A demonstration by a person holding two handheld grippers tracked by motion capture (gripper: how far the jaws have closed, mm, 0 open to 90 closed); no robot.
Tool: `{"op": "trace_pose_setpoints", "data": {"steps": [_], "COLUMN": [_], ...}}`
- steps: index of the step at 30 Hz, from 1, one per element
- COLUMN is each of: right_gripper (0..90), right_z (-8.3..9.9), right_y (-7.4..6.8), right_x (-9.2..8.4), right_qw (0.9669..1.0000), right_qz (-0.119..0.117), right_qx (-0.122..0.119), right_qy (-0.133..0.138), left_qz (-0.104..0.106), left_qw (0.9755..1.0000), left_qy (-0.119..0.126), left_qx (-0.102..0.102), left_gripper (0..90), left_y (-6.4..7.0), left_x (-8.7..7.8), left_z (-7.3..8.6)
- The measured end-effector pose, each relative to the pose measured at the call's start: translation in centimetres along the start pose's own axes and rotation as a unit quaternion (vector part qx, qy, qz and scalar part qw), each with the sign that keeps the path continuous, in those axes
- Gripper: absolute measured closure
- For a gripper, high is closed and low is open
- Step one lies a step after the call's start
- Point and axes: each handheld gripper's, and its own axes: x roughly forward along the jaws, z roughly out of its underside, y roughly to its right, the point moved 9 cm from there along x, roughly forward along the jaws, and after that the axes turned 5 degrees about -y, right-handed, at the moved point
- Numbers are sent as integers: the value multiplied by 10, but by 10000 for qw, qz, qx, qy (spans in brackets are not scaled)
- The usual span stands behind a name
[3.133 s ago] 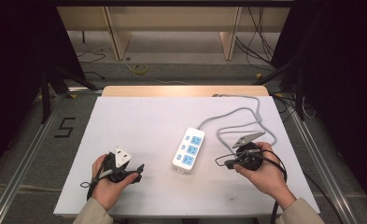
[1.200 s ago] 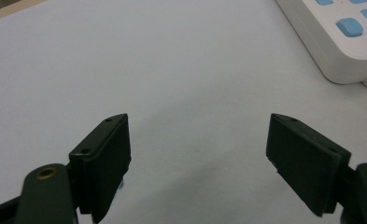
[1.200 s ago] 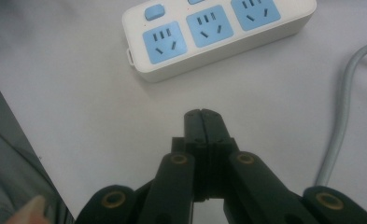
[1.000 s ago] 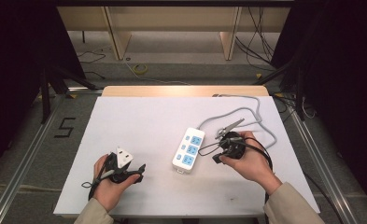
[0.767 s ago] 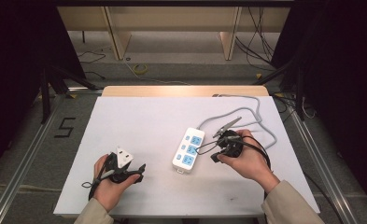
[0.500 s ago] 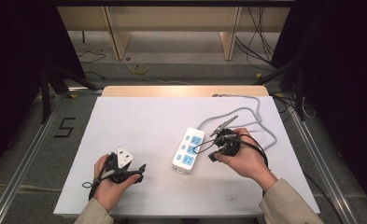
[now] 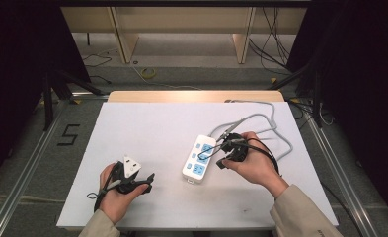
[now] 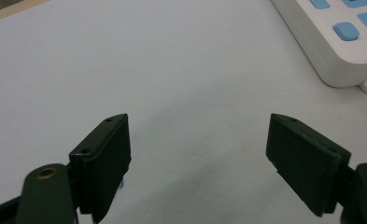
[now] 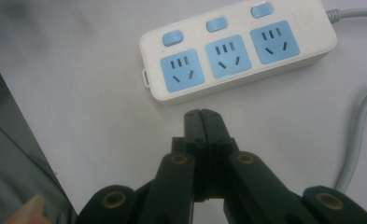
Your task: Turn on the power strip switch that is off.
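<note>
black right gripper (image 9: 203, 114) closed, empty

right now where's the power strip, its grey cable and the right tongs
power strip (image 9: 237, 56): right gripper view, middle blue socket face
grey cable (image 7: 260, 104): high view, far bend of the loop
right tongs (image 9: 204, 122): right gripper view, shut tips before the strip
</note>
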Motion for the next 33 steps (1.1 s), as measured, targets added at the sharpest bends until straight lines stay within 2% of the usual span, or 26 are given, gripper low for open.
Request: {"op": "trace_pose_setpoints", "data": {"steps": [21, 33], "right_gripper": [900, 900], "right_z": [-23, -29], "right_y": [-4, -6], "right_x": [4, 7], "right_qw": [9997, 9994], "right_qz": [-14, -31], "right_qx": [-140, -163], "right_qy": [-202, -295], "left_qz": [0, -10], "left_qw": [10000, 10000], "left_qy": [14, 13], "left_qx": [-24, -18], "left_gripper": [220, 221], "left_y": [1, 0], "left_x": [0, 0], "left_z": [0, -1]}}
